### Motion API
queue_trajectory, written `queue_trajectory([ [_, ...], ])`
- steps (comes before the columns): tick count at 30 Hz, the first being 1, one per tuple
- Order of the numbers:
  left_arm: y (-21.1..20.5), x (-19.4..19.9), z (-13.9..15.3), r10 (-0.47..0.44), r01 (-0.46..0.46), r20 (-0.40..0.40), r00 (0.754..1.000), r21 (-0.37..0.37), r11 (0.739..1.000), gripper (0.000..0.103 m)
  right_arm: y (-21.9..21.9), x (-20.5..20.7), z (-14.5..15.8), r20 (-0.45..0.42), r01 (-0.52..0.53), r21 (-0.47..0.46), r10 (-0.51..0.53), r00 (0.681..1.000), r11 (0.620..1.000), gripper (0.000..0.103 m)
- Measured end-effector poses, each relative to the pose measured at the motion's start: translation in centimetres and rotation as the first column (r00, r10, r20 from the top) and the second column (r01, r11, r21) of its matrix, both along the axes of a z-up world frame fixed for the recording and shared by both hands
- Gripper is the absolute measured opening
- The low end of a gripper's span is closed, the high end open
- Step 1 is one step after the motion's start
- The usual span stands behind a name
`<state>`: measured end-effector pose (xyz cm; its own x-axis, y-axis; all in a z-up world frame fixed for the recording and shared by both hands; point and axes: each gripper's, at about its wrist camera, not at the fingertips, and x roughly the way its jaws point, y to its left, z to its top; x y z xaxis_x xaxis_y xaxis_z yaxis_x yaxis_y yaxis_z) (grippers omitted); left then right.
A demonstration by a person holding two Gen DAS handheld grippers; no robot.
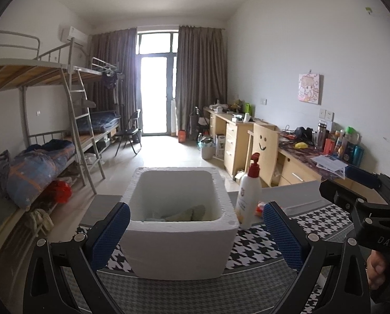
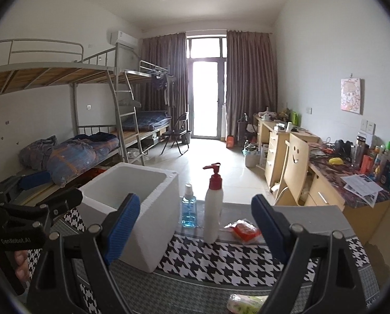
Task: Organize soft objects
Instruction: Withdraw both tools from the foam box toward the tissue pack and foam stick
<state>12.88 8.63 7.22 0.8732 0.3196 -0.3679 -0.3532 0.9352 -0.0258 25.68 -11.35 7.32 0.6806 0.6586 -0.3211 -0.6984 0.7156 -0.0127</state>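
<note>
Both your left hand-held gripper (image 1: 196,229) and right hand-held gripper (image 2: 196,226) stand spread and empty as the orange soft packet (image 2: 245,230) lies right of the pump bottle (image 2: 213,205) on the table (image 2: 221,259); likely light and crinkly, pinch mid-body.

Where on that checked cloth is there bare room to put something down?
The widest bare patch is the checked cloth in front of the white pump bottle, right of the foam box. It is crowded behind: the blue bottle, the pump bottle and the orange packet sit close together.
</note>
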Motion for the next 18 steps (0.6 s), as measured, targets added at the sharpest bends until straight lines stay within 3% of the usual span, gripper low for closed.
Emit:
queue_trajectory([
  [18, -2.4, 0.1, -0.9, -0.071, 0.071, -0.011, 0.997, -0.004, 0.997, 0.102, -3.0, -0.1, -0.7, -0.003, 0.069, 0.009, -0.069, 0.998, 0.998, 0.09],
])
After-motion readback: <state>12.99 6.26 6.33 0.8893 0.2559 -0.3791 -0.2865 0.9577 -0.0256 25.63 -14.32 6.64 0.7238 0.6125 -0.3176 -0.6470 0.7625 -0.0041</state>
